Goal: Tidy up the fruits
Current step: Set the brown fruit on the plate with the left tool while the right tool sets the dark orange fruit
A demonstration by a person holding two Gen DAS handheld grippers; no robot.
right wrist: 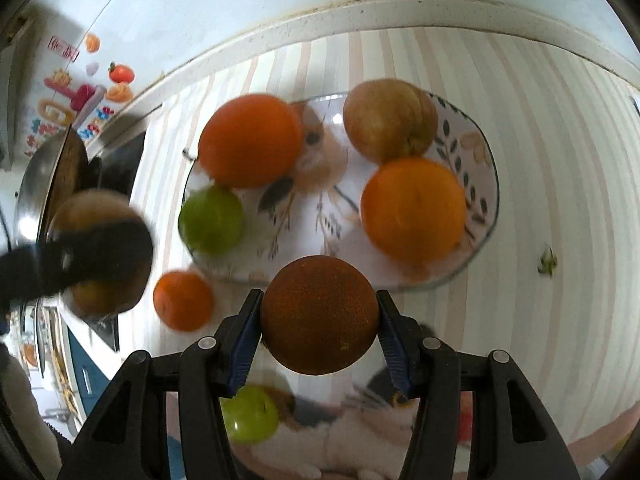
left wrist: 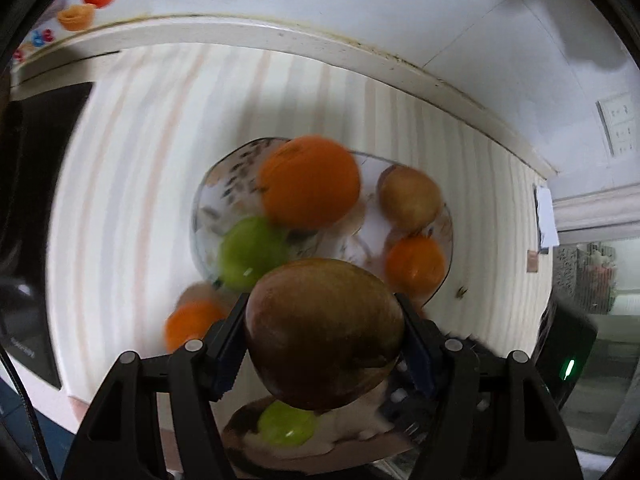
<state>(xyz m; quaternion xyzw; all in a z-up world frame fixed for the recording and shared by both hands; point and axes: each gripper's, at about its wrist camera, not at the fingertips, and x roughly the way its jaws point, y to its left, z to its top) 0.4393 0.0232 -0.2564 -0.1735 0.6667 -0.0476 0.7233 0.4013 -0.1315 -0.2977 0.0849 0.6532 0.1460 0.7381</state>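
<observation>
In the left wrist view my left gripper [left wrist: 320, 300] is shut on a large brown-green mango [left wrist: 324, 332], held above the striped table. Beyond it a patterned glass plate [left wrist: 224, 184] carries a big orange [left wrist: 308, 182], a green fruit [left wrist: 252, 252], a brown fruit [left wrist: 410, 198] and a small orange [left wrist: 416, 266]. In the right wrist view my right gripper [right wrist: 320, 296] is shut on a dark orange [right wrist: 320, 314] just in front of the same plate [right wrist: 480, 152]. The left gripper [right wrist: 80, 256] shows there blurred at the left, gripping the mango [right wrist: 100, 208]. A loose small orange [right wrist: 183, 301] lies on the table beside the plate.
A second plate [right wrist: 352, 440] with a green fruit [right wrist: 250, 420] sits under the grippers. A metal pan [right wrist: 40, 184] and a black cooktop [left wrist: 36, 200] stand at the left. A green scrap [right wrist: 547, 262] lies right of the plate. The wall runs behind the table.
</observation>
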